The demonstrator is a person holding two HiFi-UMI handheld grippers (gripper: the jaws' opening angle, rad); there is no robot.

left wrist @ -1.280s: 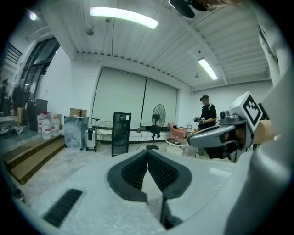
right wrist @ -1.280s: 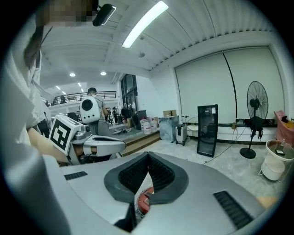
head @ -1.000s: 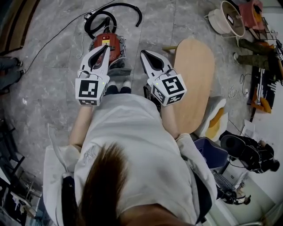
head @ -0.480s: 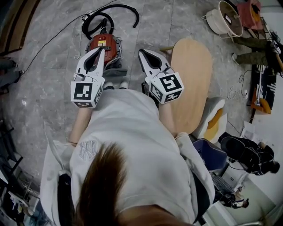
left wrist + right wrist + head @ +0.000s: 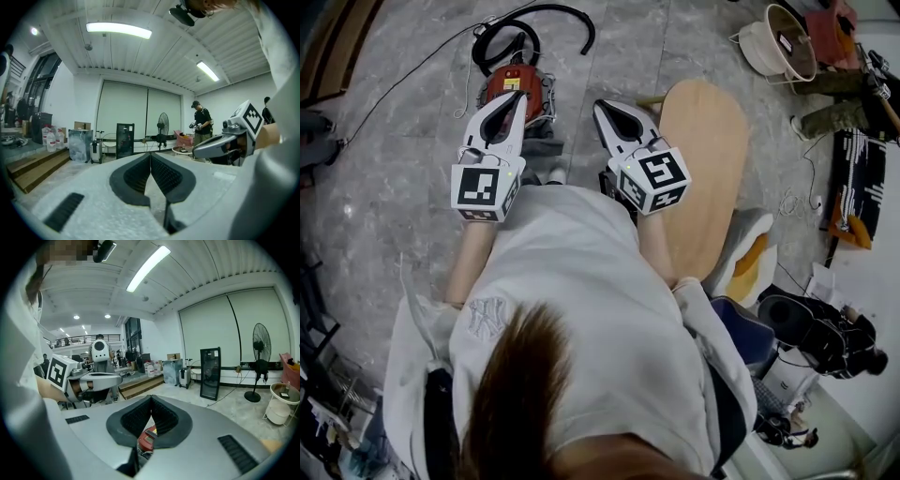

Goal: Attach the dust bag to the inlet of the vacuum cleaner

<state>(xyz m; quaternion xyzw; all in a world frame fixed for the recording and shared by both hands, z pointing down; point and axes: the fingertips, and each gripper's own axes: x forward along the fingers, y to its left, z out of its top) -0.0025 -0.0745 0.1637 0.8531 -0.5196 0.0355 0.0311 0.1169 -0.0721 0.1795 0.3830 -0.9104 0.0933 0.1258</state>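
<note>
Below the head camera, a white shirt (image 5: 581,309) fills the foreground, and both grippers are held out ahead of it over the grey floor (image 5: 394,187). The jaws of the left gripper (image 5: 521,100) are seen in its own view pressed together, with nothing between them. The jaws of the right gripper (image 5: 602,107) are likewise closed and empty.

Just beyond the tips, the red vacuum (image 5: 517,86) is stood on the floor. Part of its near side is covered by the left gripper in the head view, and a strip of it is glimpsed through the opening behind the right jaws. A grey piece (image 5: 546,146) is seen against its near edge; whether that is the dust bag cannot be told. A black hose (image 5: 577,13) is curled on the floor past the vacuum.

Just beside the right gripper, an oval wooden board (image 5: 708,159) is laid, with white and orange cushions (image 5: 750,258) at its near end.

Farther off, a black cabinet (image 5: 125,140), a standing fan (image 5: 162,125) and a person (image 5: 201,123) are seen before a pale wall.
</note>
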